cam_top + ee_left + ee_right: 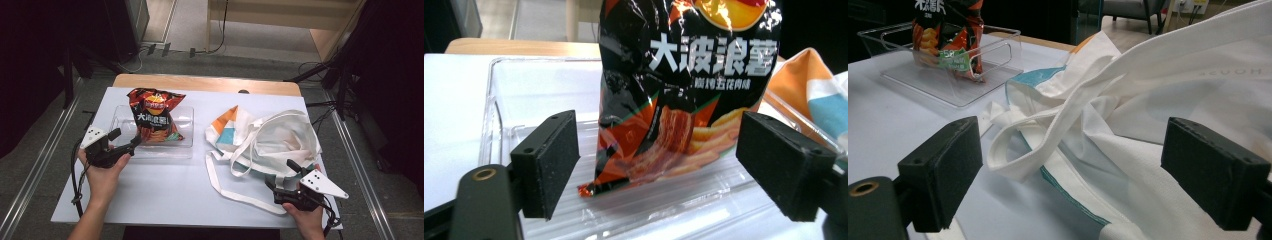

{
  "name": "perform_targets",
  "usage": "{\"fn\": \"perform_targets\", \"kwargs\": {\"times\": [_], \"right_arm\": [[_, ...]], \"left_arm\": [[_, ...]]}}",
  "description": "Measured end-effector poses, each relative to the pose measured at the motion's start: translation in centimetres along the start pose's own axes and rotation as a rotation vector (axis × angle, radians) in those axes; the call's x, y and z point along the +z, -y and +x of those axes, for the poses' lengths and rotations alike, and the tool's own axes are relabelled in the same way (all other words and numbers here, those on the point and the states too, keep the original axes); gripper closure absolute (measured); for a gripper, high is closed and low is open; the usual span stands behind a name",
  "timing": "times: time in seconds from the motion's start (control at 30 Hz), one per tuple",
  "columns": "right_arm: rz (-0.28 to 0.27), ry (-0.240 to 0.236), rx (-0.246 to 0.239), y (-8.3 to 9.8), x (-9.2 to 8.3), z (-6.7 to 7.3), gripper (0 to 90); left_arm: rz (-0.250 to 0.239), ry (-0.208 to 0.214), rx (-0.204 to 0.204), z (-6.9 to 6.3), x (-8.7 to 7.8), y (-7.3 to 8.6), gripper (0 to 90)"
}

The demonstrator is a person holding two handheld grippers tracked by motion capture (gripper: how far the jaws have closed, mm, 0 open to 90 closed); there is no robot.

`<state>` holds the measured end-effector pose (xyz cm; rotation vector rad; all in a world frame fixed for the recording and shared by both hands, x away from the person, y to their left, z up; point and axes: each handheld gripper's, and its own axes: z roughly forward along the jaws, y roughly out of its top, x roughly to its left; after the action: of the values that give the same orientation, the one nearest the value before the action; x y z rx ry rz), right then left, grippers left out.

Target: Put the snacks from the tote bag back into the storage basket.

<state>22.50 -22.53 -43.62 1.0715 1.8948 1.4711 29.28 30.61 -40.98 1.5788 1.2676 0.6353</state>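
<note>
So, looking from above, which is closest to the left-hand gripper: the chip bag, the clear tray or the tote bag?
From the left gripper:
1. Clear tray, right beside its jaws.
2. Chip bag, standing in that tray.
3. Tote bag, far across on the right side.

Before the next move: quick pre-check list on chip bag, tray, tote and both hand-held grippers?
1. Left hand-held gripper jaws open, nothing pinched: ok.
2. Chip bag lined up between the left jaws, pads clear of it: ok.
3. Chip bag resting inside the clear tray, leaning on its far wall: ok.
4. Right hand-held gripper open, facing the tote bag, gripping nothing: ok.
5. Tote mouth open enough to take the bag: cannot tell; it lies crumpled.
6. Tote straps clear of the path: not ok, they loop loose across the table.
</note>
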Motion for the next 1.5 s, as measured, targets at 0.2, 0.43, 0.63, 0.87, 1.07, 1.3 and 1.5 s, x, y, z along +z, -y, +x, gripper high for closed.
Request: {"fn": "perform_targets", "kwargs": {"times": [0.2, 0.43, 0.63, 0.87, 1.07, 1.3, 1.5], "right_arm": [[0.001, 0.005, -0.003, 0.1, 0.0, -0.2, 9.6], [0.003, 0.007, 0.000, 0.1, 0.0, -0.2, 9.5], [0.007, 0.006, -0.004, 0.1, 0.1, -0.2, 9.6], [0.008, 0.008, -0.003, 0.1, 0.0, -0.2, 9.5], [0.008, 0.013, 0.000, 0.2, 0.1, -0.4, 9.6], [0.016, 0.012, 0.007, 0.4, 0.2, -0.3, 9.6], [0.018, 0.013, 0.007, 0.4, 0.3, -0.3, 9.6]], "left_arm": [[-0.024, 0.018, -0.003, -0.1, -1.3, 0.7, 14.1], [-0.035, 0.043, 0.022, -0.2, -2.8, 1.5, 10.0], [-0.046, 0.057, 0.047, -0.3, -3.9, 2.1, 9.4], [-0.039, 0.049, 0.056, -0.3, -4.6, 2.7, 9.4], [-0.035, 0.045, 0.059, -0.2, -5.3, 3.2, 9.4], [-0.006, 0.041, 0.073, -0.1, -5.8, 4.1, 9.4], [0.004, 0.042, 0.070, 0.0, -6.0, 4.5, 9.4]]}}
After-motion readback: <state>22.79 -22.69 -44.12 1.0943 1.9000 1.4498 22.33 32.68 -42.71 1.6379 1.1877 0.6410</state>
